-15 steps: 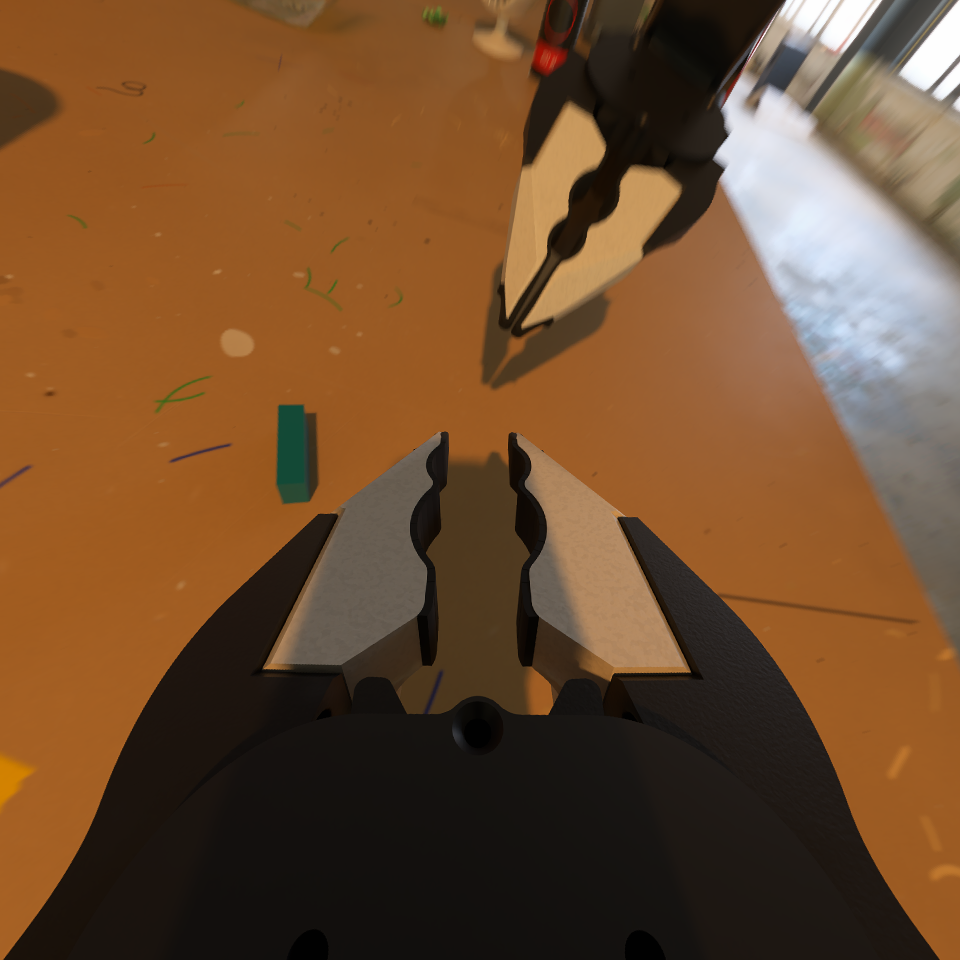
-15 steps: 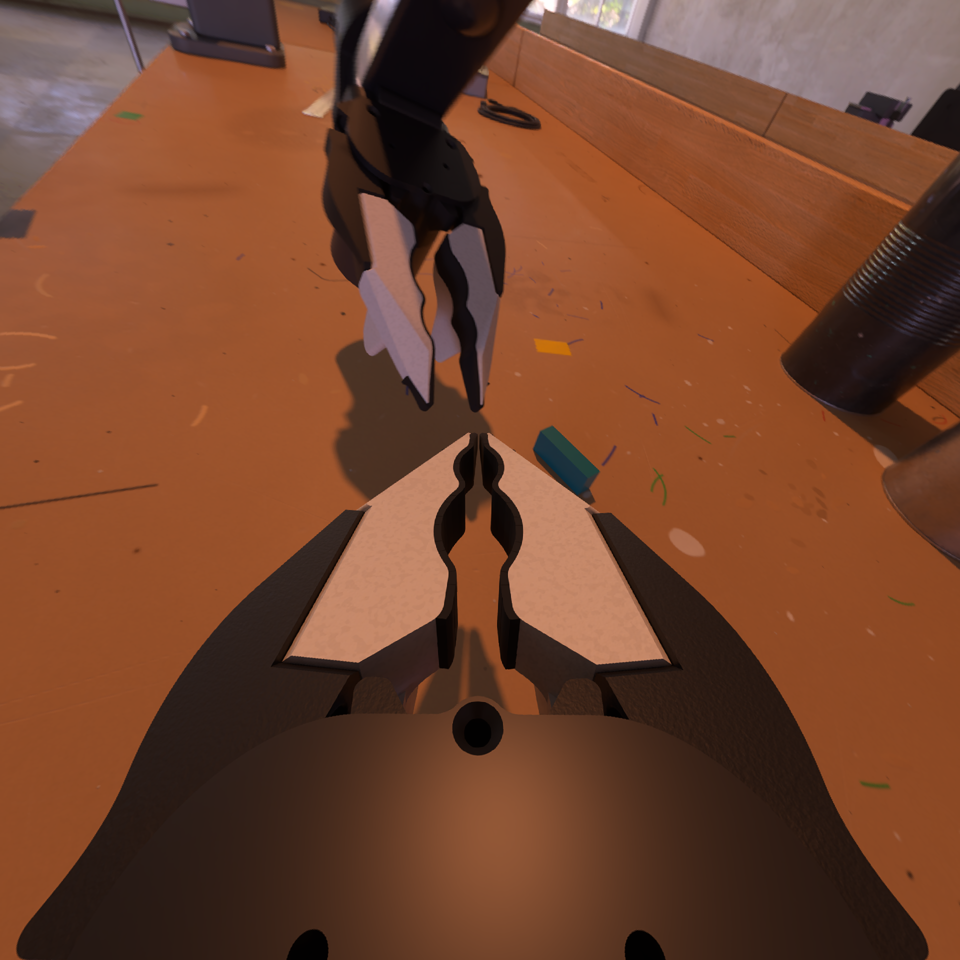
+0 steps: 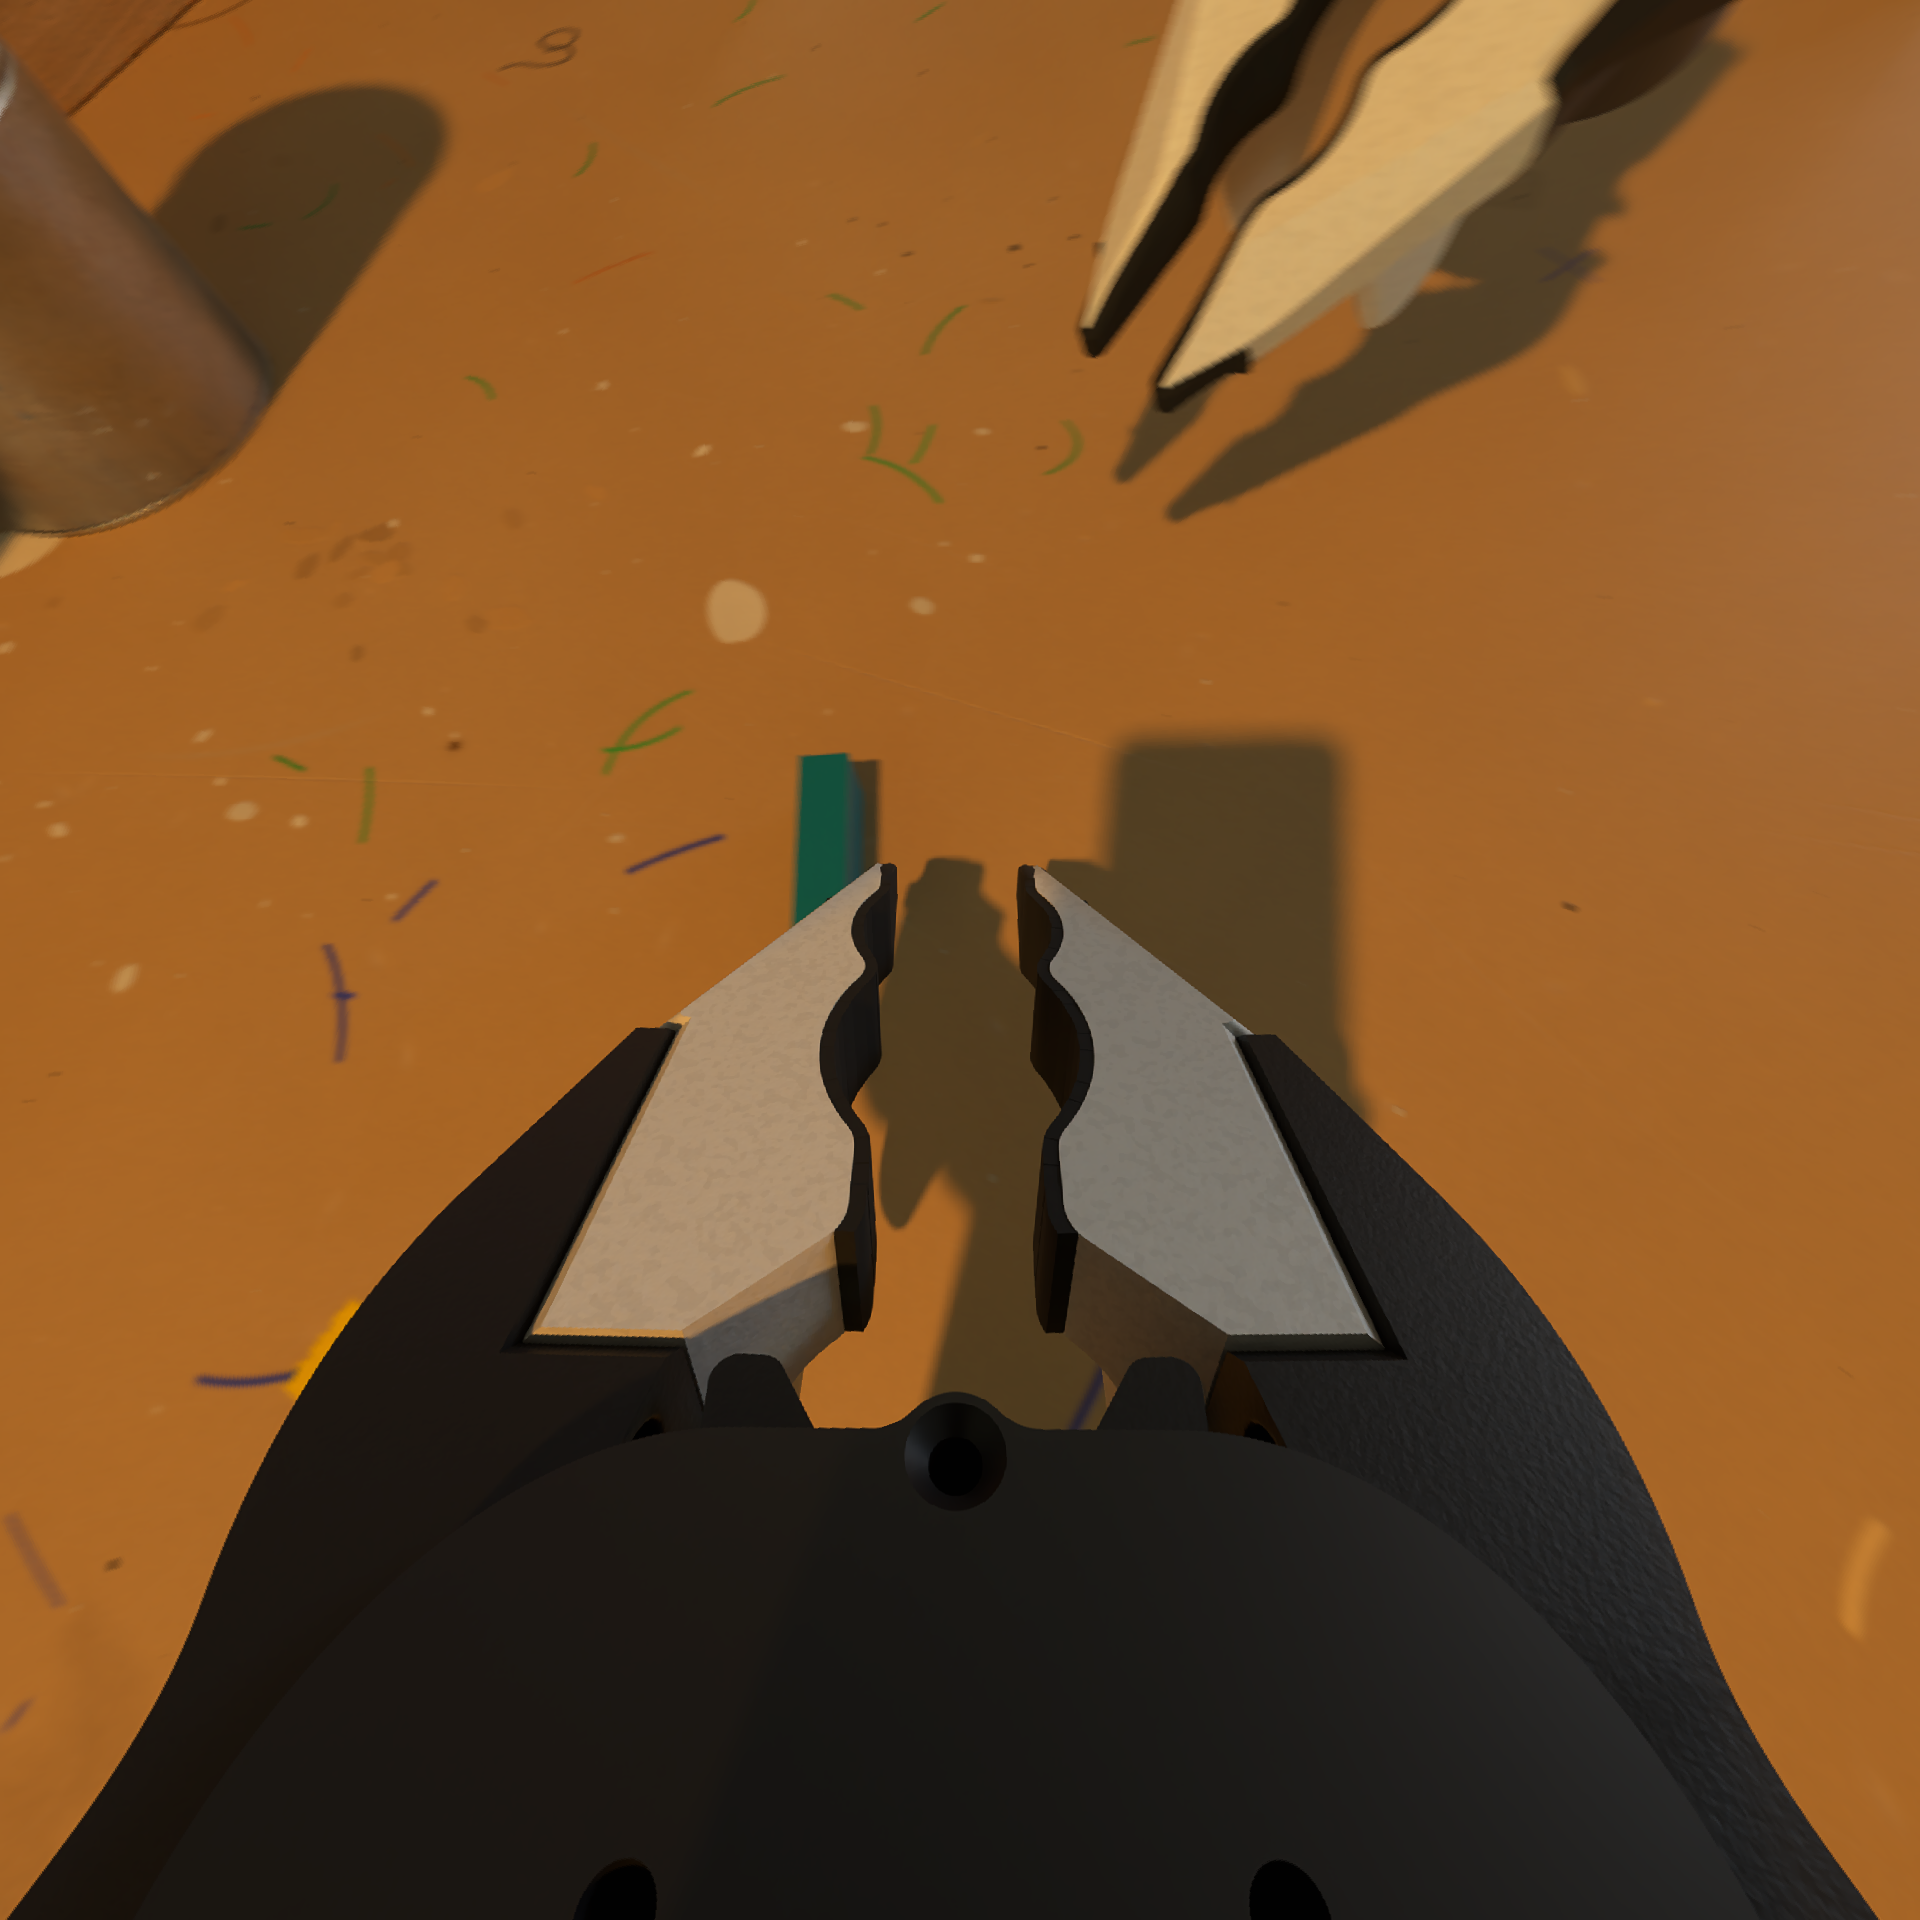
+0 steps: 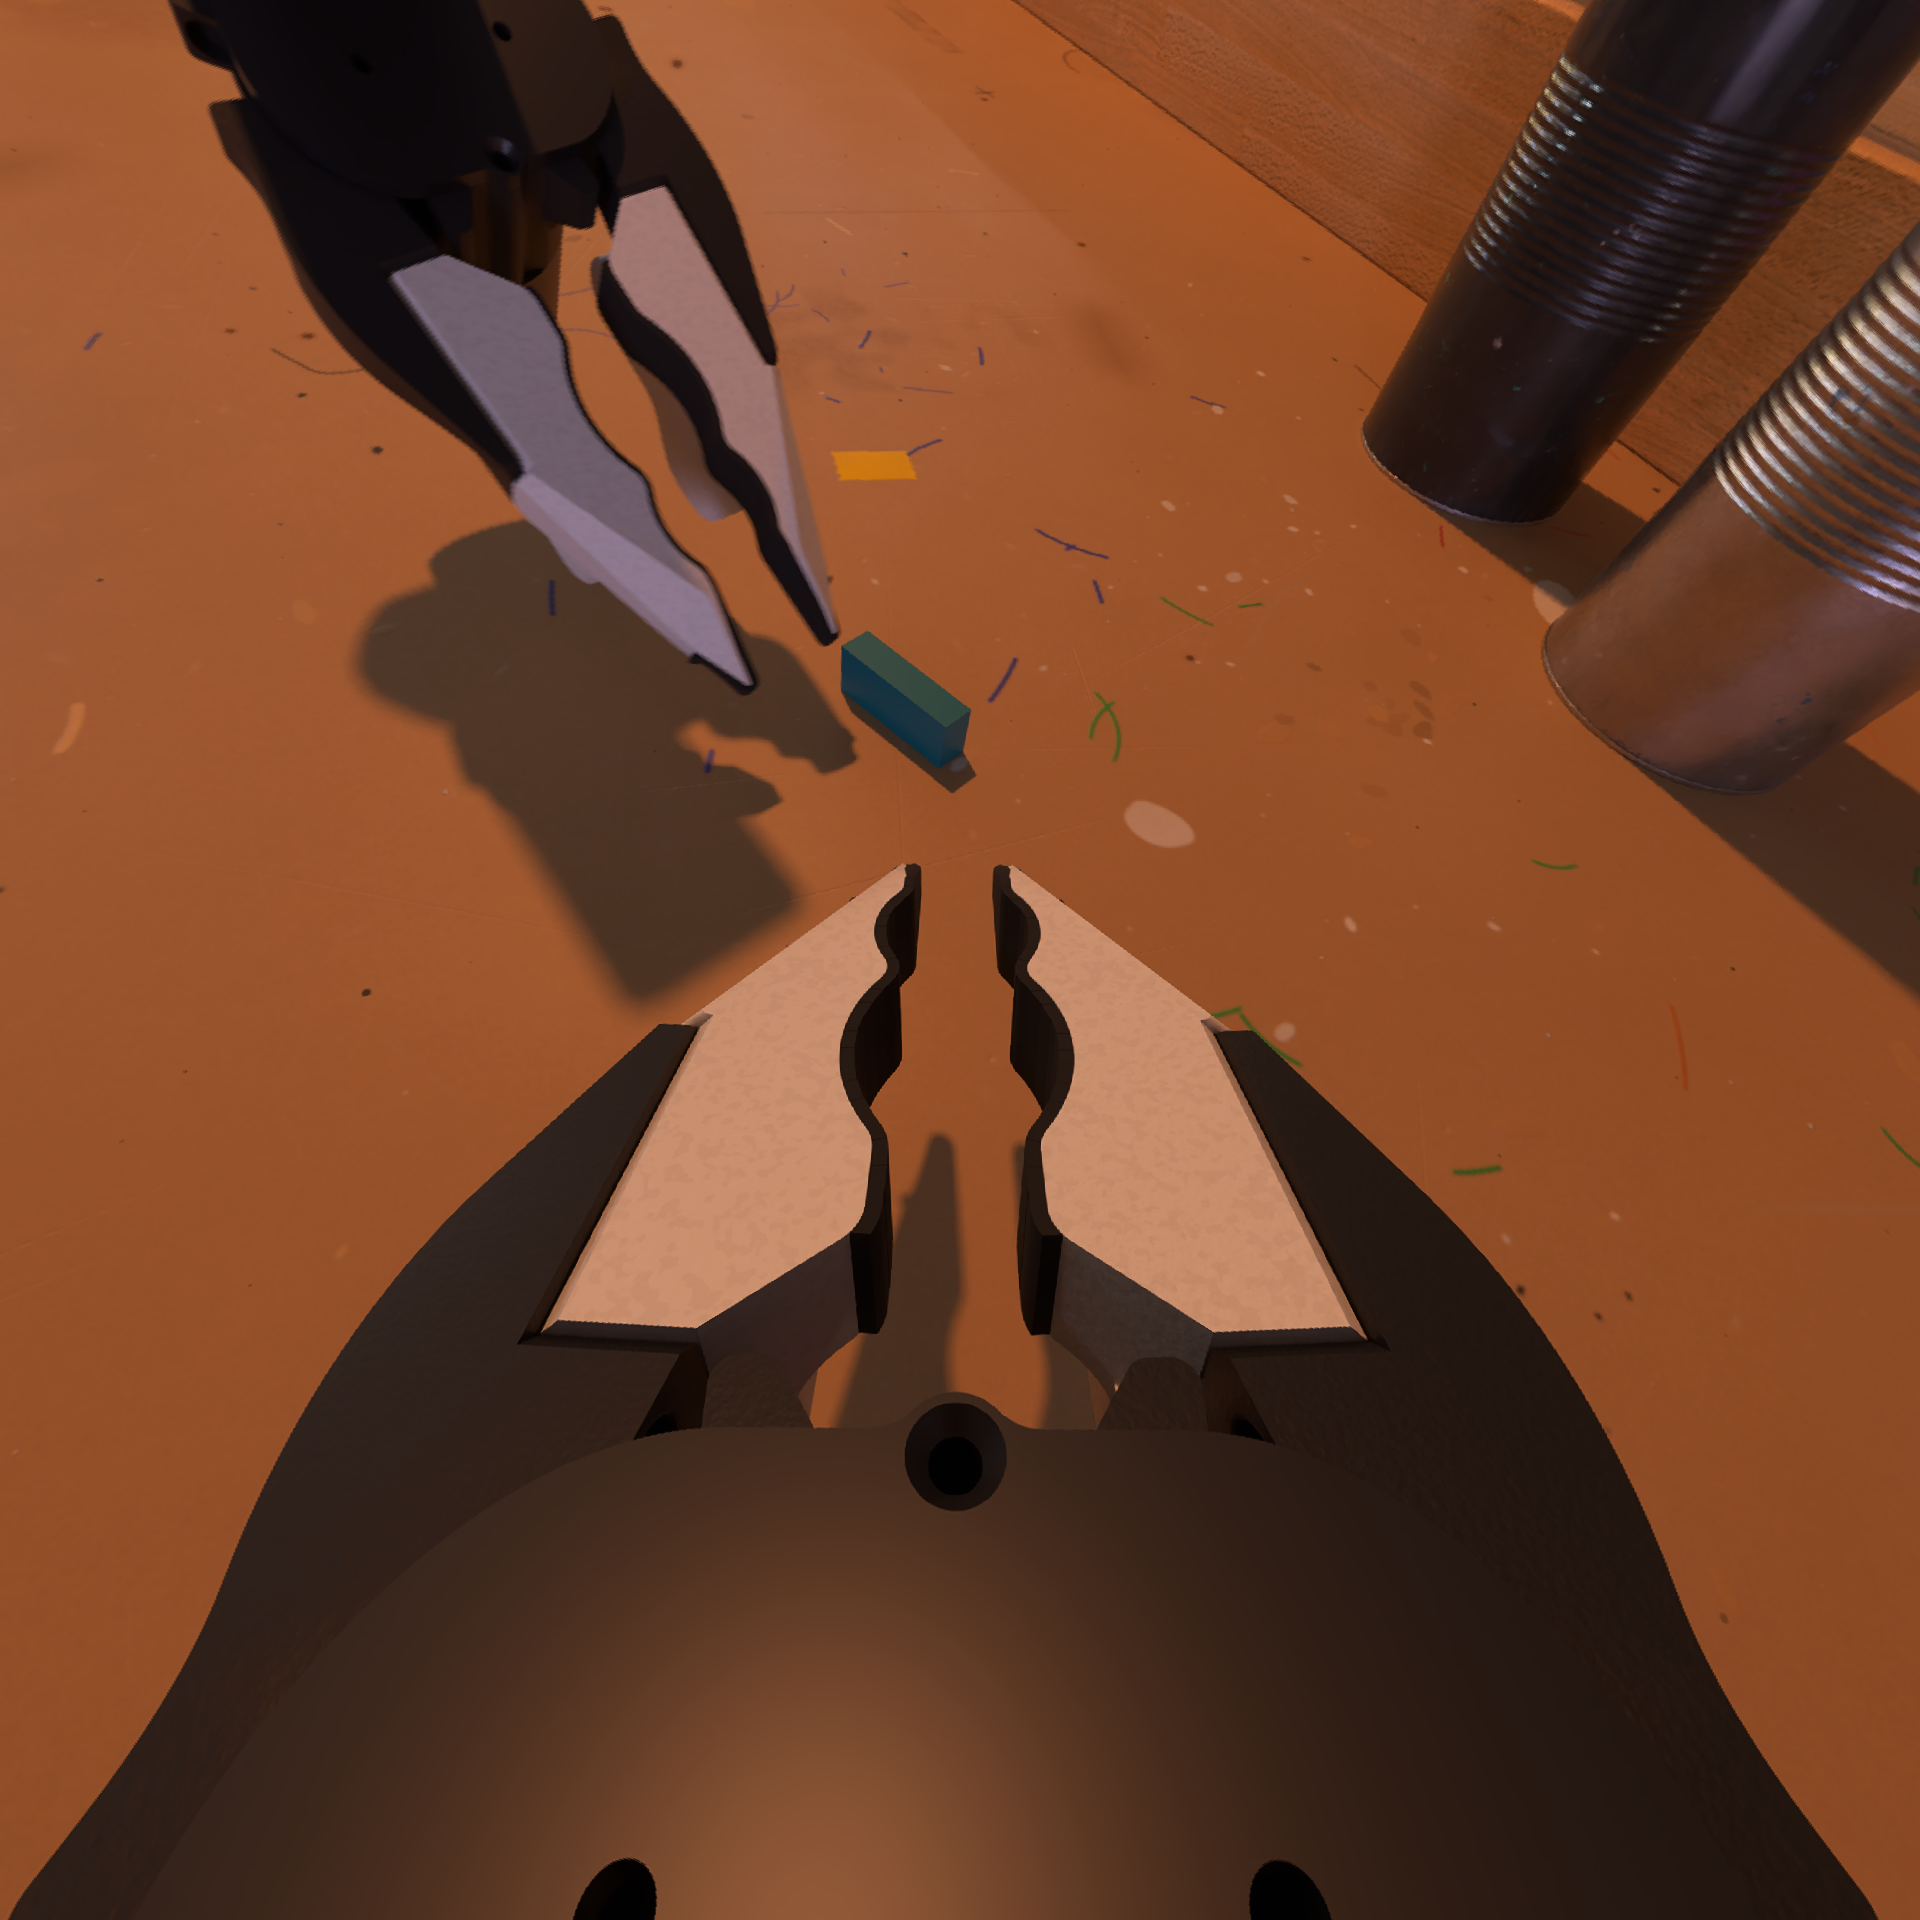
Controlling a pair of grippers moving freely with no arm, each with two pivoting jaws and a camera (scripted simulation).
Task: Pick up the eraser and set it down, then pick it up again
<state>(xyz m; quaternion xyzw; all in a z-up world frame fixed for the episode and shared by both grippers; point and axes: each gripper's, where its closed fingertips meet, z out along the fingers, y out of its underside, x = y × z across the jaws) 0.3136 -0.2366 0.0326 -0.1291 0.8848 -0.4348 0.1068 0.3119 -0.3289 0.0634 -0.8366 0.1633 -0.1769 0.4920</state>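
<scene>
The eraser (image 3: 826, 831) is a small teal-green block lying flat on the orange table. In the left wrist view it is just beyond my left fingertip, which hides its near end. My left gripper (image 3: 956, 873) is open and empty, close above the table, with the eraser outside the gap to the left. In the right wrist view the eraser (image 4: 904, 691) lies ahead of my right gripper (image 4: 956, 873), which is open a little and empty. There the left gripper (image 4: 784, 657) points down, one tip right beside the eraser's far end. The right gripper (image 3: 1130, 369) also shows in the left wrist view.
A dark metal can (image 4: 1621, 260) and a copper-coloured can (image 4: 1766, 582) stand at the right, by a wooden wall (image 4: 1299, 125). The copper-coloured can (image 3: 104, 343) shows at the left of the left wrist view. A flat yellow patch (image 4: 873, 464) lies beyond the eraser.
Both grippers have come lower and closer to the eraser. The left gripper has shifted so that the eraser is at its left fingertip. The right gripper has opened from nearly shut.
</scene>
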